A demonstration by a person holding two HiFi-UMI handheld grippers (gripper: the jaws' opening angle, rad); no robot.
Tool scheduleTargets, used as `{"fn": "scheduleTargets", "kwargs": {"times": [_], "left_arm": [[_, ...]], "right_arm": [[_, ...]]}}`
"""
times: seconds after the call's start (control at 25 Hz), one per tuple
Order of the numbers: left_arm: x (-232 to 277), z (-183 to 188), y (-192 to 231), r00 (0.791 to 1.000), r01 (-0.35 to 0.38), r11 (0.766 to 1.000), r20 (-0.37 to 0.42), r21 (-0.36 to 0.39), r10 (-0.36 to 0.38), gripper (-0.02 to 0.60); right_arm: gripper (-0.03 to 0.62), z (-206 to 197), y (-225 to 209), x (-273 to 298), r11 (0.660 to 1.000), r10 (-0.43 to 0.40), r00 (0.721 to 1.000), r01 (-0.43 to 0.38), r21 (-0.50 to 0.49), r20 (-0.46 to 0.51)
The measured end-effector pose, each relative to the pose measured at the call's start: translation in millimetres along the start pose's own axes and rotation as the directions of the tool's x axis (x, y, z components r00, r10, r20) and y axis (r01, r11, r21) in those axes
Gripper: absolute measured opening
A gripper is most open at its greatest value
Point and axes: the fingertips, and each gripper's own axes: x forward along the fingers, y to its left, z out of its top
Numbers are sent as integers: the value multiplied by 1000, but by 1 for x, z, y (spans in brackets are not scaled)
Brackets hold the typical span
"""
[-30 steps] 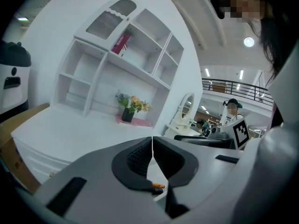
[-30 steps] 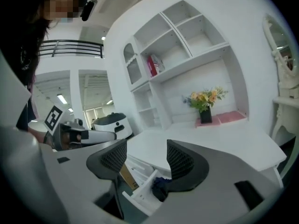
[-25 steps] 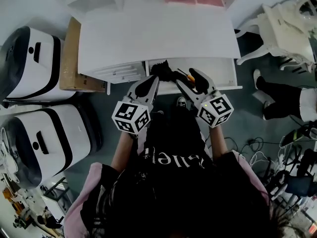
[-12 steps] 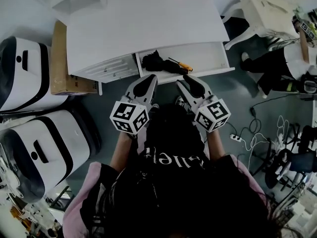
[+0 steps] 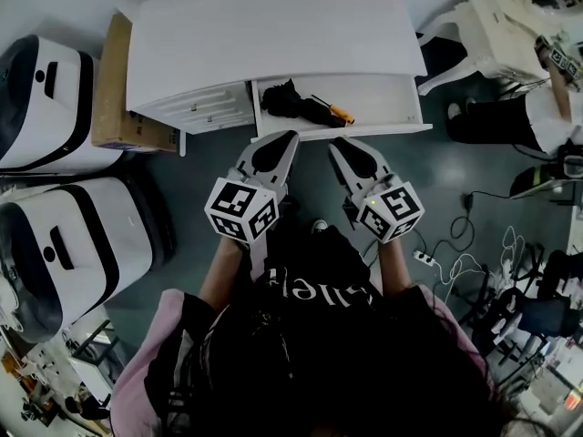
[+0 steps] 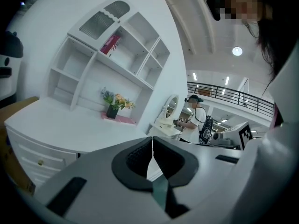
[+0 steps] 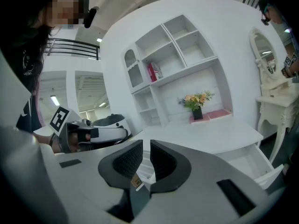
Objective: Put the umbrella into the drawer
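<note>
The black folded umbrella [image 5: 293,102] with its orange handle tip [image 5: 342,115] lies in the open white drawer [image 5: 393,127] of the desk [image 5: 273,44], touched by neither gripper. My left gripper [image 5: 290,137] hangs just in front of the drawer's front edge, and in the left gripper view its fingertips [image 6: 152,141] meet with nothing between them. My right gripper [image 5: 335,143] hovers beside it, also short of the drawer. Its jaws [image 7: 146,149] are closing, with only a narrow slit left and nothing in it.
Two white rounded machines [image 5: 50,107] and a cardboard box [image 5: 114,89] stand left of the desk. A white chair [image 5: 506,25] and a person's legs [image 5: 510,116] are at the right, with cables [image 5: 446,253] on the floor. A shelf unit and a flower pot [image 7: 197,111] stand at the back of the desk.
Both grippers have drawn back from the drawer toward the person. The right jaws went from wide to nearly closed, and the umbrella stayed lying in the drawer.
</note>
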Motion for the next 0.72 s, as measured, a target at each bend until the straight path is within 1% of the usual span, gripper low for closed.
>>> {"fn": "scheduleTargets", "kwargs": {"times": [0.16, 0.44, 0.72], "left_arm": [[-4, -8, -24, 999, -40, 999, 14, -1, 40, 17], [-17, -30, -85, 994, -99, 995, 42, -1, 98, 18], [-45, -58, -145, 984, -161, 987, 77, -3, 160, 18]], "right_arm": [[74, -7, -1, -27, 1000, 31, 999, -31, -1, -8], [71, -23, 0, -86, 995, 95, 995, -95, -10, -23], [71, -41, 24, -143, 981, 190, 981, -191, -23, -26]]}}
